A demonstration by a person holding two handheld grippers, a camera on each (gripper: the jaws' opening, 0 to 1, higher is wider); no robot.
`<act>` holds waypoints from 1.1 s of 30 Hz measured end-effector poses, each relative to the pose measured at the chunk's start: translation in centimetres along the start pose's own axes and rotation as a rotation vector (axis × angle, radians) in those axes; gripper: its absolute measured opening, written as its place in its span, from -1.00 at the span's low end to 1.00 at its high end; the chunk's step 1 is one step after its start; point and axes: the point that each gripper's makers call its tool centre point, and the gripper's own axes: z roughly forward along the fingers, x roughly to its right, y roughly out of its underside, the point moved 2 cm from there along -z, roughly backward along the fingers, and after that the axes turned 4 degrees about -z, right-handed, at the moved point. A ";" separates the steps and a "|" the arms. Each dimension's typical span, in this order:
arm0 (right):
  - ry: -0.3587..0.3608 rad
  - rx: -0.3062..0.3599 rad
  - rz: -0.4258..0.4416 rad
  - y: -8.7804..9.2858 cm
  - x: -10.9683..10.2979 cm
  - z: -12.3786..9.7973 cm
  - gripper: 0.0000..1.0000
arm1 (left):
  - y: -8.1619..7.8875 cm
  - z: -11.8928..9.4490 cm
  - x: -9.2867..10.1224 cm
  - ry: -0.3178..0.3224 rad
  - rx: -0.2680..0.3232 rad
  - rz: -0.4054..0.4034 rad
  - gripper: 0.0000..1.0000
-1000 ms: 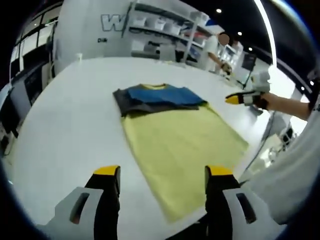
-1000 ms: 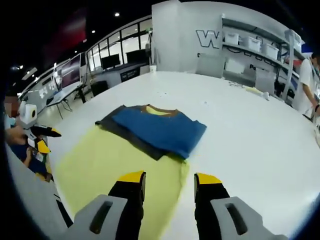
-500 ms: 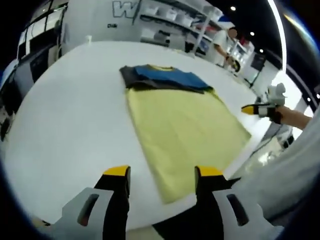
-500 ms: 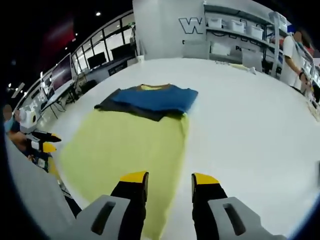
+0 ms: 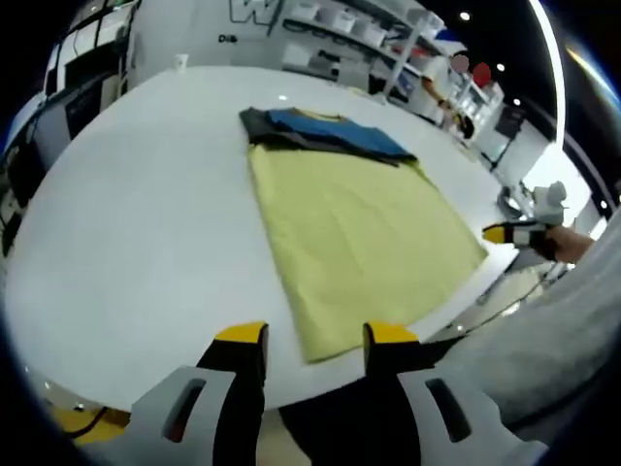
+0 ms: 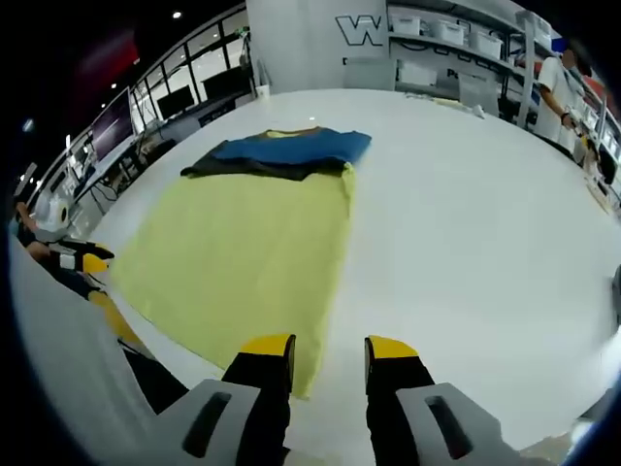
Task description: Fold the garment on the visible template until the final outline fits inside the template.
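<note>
Left gripper: the left gripper (image 5: pixel 309 342) hangs at the near table edge, its yellow-tipped fingers spread and holding nothing; it also shows at the left of the right gripper view (image 6: pixel 85 262).
Right gripper: the right gripper (image 6: pixel 330 347) hovers over the near right corner of the sheet, fingers apart and empty; in the left gripper view it appears at the right (image 5: pixel 505 233).
Template: one flat pale-yellow rectangular sheet (image 5: pixel 359 238) lies on the round white table (image 5: pixel 136 223), its near corner just ahead of the left gripper.
Garment: one folded blue and dark-grey cloth garment with a yellow collar (image 5: pixel 325 133) sits at the far end of the sheet (image 6: pixel 243 248), seemingly within its width (image 6: pixel 281 153).
Handling: it is probably light, soft and limp, liable to slide or unfold if dragged; best pinched at a folded edge or corner, both layers together.
Count: one garment, one template, two grippers.
</note>
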 end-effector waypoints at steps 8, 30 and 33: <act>-0.015 -0.031 0.004 1.5 -1.0 0.0 -0.57 | 0.7 0.3 0.6 0.004 0.003 -0.056 -0.57; -0.083 -0.105 -0.004 1.7 -1.9 0.5 -1.00 | 1.2 0.1 -0.4 -0.027 -0.060 -0.117 -1.00; -0.094 -0.099 -0.003 1.8 -2.1 0.1 -1.00 | 1.3 -0.3 -0.6 -0.031 -0.057 -0.116 -1.00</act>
